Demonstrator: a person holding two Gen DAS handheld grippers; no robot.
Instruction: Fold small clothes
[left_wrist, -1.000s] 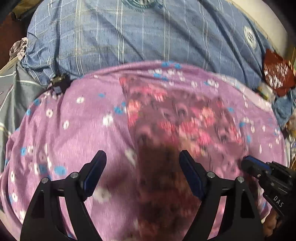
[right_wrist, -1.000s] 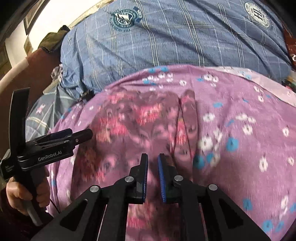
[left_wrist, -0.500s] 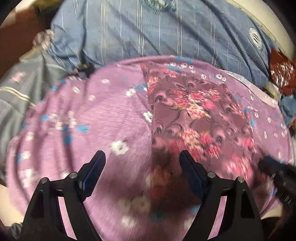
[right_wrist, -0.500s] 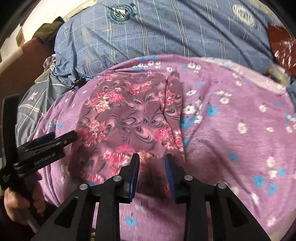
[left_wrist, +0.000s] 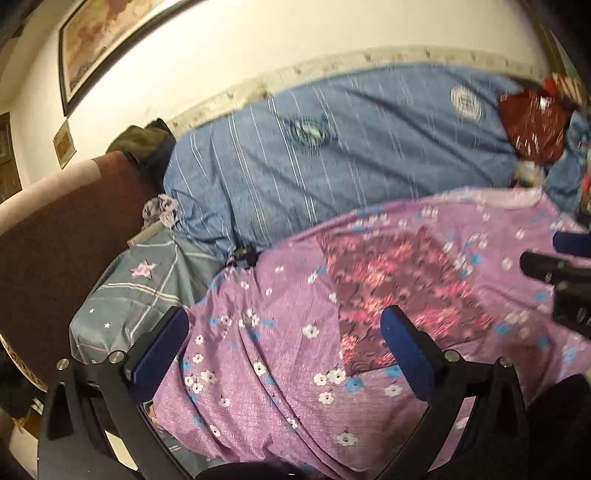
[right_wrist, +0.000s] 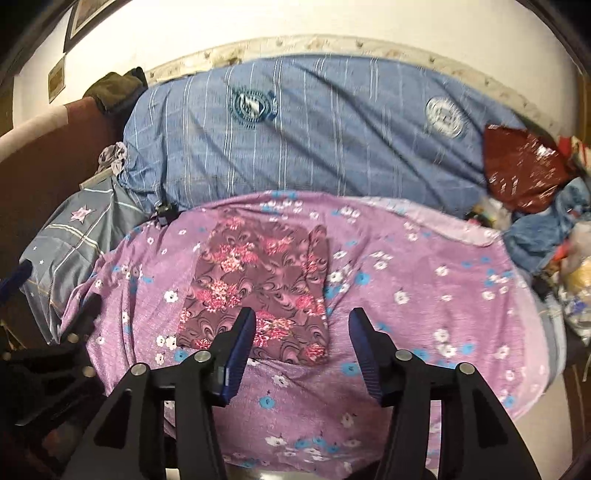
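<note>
The left gripper (left_wrist: 284, 332) hangs above the near edge of a bed, its blue-padded jaws spread wide and just opened further, nothing between them. The right gripper (right_wrist: 301, 328) hovers likewise, its jaws parted about halfway after opening from near shut, empty as well; its dark body also shows at the right edge of the left wrist view.

Below and beyond both lies the folded garment (right_wrist: 258, 291), a maroon cloth printed with pink flowers, resting flat as a rough rectangle on a purple flowered sheet (right_wrist: 424, 280). One narrow flap stands along the garment's right side. In the left wrist view the garment (left_wrist: 399, 288) lies right of centre, just past the right finger.

Farther back, a blue striped duvet (right_wrist: 332, 129) with round emblems runs across the bed against a pale wall (left_wrist: 295, 44). A grey pillow with stars (right_wrist: 70, 236) sits at the left, a dark red foil bag (right_wrist: 524, 170) at the far right. A framed picture (left_wrist: 96, 37) hangs on the wall, upper left.
</note>
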